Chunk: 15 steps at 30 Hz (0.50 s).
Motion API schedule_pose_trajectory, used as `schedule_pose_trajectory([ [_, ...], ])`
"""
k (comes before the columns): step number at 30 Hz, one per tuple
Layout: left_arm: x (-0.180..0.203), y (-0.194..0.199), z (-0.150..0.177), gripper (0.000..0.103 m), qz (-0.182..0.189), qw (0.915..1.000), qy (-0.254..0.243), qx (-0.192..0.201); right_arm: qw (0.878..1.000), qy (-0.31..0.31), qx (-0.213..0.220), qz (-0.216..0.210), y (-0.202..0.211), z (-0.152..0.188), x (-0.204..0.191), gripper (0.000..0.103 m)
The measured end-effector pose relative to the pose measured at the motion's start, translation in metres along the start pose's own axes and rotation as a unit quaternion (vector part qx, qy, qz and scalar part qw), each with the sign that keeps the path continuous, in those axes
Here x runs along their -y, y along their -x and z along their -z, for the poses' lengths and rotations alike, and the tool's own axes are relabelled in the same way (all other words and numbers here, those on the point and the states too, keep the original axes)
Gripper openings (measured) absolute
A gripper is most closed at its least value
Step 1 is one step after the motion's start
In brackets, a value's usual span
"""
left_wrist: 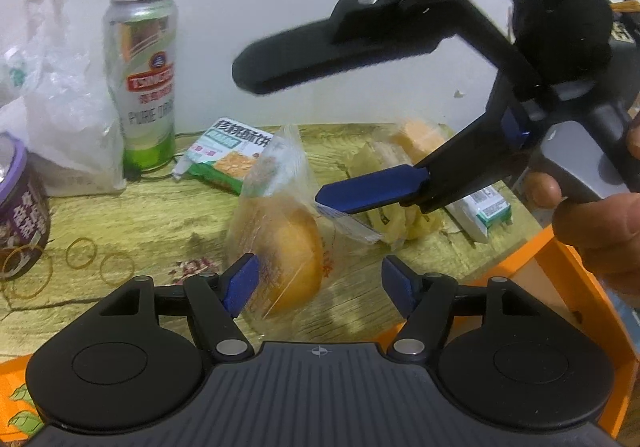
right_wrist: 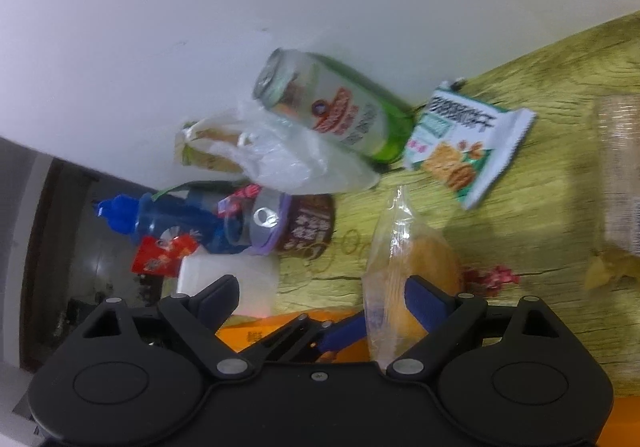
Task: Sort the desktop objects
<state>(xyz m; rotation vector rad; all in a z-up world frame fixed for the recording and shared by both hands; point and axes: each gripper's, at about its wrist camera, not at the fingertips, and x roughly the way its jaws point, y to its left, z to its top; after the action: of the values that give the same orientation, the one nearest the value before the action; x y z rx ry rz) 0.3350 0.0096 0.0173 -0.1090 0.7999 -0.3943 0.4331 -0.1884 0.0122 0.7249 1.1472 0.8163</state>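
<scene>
While angled downward, both tools (left_wrist: pixel 320 287) (right_wrist: pixel 320 297) stand open over bread (left_wrist: pixel 288 247).

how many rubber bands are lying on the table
3 at least. Two small rubber bands lie side by side on the table; a larger one loops beside the purple-lidded can. The can may hide more.

Bagged bun (left_wrist: pixel 280 243) lies on table (left_wrist: pixel 140 207); can (left_wrist: pixel 142 79) behind left, cracker pack (left_wrist: pixel 228 155) between them.

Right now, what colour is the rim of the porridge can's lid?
Purple, on the porridge can; clearest in the right wrist view.
</scene>
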Motion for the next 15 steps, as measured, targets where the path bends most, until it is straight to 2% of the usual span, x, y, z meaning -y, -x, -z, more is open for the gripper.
schedule_pose_trajectory([
  [9,-0.026,0.020,0.013,0.068,-0.003,0.9995,0.028,-0.014,0.999,0.019,-0.033,-0.021,-0.038,0.004,-0.030,0.090],
  [15,-0.034,0.031,0.021,0.081,-0.017,0.9995,0.019,-0.019,0.998,0.024,-0.048,-0.021,-0.062,0.009,-0.039,0.090],
])
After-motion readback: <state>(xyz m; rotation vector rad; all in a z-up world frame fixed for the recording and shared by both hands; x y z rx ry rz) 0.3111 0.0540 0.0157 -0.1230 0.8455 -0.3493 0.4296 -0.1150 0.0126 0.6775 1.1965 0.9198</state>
